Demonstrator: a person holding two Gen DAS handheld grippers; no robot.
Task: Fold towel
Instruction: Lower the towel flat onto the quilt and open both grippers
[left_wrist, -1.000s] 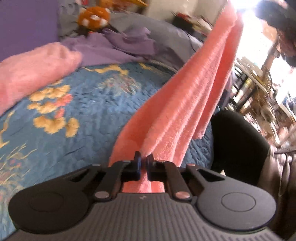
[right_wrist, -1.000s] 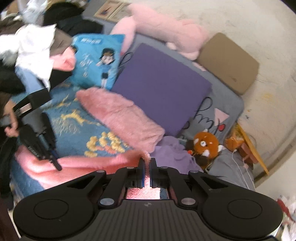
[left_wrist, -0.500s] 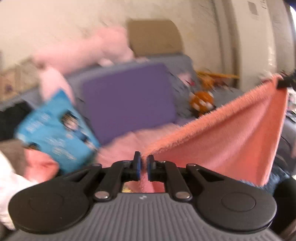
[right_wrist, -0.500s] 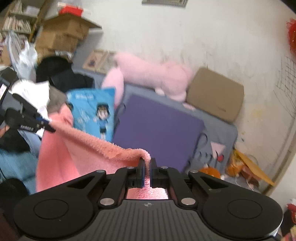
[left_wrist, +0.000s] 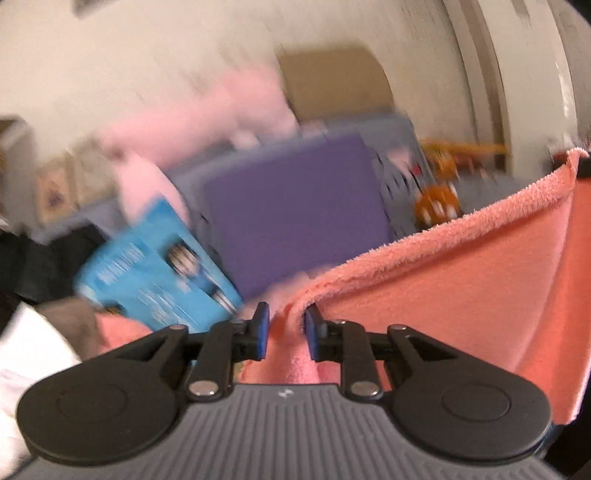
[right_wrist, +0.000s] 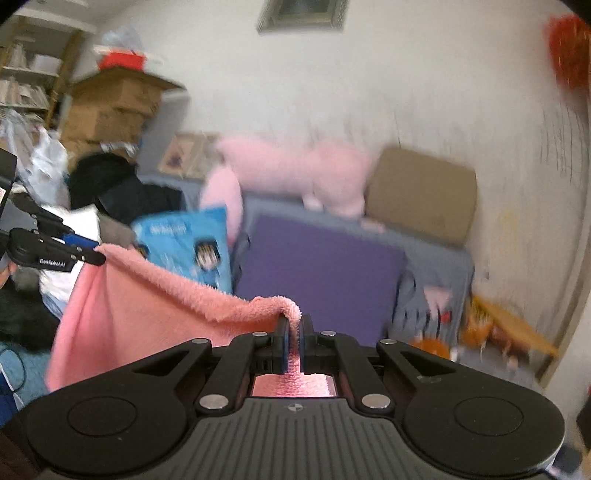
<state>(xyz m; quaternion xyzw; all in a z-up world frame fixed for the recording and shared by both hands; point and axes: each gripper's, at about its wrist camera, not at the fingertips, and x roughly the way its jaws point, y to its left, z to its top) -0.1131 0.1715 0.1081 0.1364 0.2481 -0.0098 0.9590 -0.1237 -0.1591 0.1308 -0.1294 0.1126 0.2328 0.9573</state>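
Bedding fills the far side of the room: a grey-blue bed (right_wrist: 436, 258) stands against the pale wall, with a flat purple square cushion (right_wrist: 317, 273) propped on it. Along the bed's far edge lies a long pink plush animal (right_wrist: 295, 173), and a tan rectangular cushion (right_wrist: 421, 192) leans at the far right corner. A bright blue printed pillow with cartoon figures (right_wrist: 188, 247) stands towards the bed's left side, partly behind the cloth. Brown cardboard boxes (right_wrist: 110, 107) are stacked by the wall to the left.

Stretched in the air in front of all this is the salmon-pink fluffy towel (right_wrist: 155, 310), hanging by its top edge between the two tools, the rest draping down.

The right gripper (right_wrist: 293, 332) has its fingers together, clamped on one top corner of the towel, a fold of which curls over the tips. The left gripper (left_wrist: 284, 328) is at the other top corner; its fingers are spreading apart, the towel corner loose in the gap, lying against one blue pad while the other pad stands clear of it.

Near the bed's right edge sits a small orange and white plush toy (left_wrist: 437, 205), blurred.
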